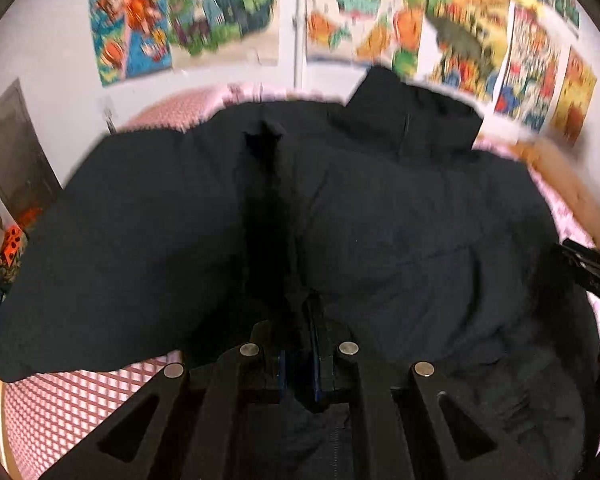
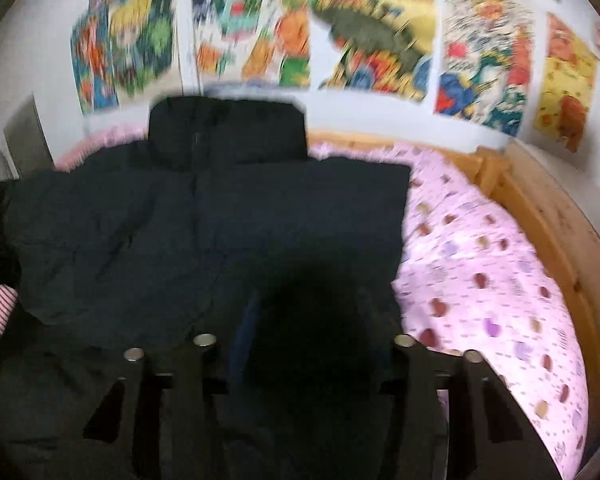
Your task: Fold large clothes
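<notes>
A large black padded jacket point(image 1: 380, 216) lies on a bed, its collar toward the wall. My left gripper point(image 1: 300, 320) is shut on a fold of the jacket's hem and holds it raised, so the cloth drapes off both sides of the fingers. In the right wrist view the jacket point(image 2: 180, 216) lies spread with its stand-up collar point(image 2: 224, 132) at the far end. My right gripper point(image 2: 304, 320) is buried in dark cloth at the jacket's near edge; the view is blurred and its jaws do not show clearly. The right gripper's body shows at the left view's right edge point(image 1: 588, 268).
The bed has a pink patterned sheet point(image 2: 480, 280) and a wooden frame point(image 2: 560, 232). Bare sheet lies to the right of the jacket. Colourful posters point(image 2: 360, 28) cover the wall behind. Clutter sits by the bed's left side point(image 1: 8, 248).
</notes>
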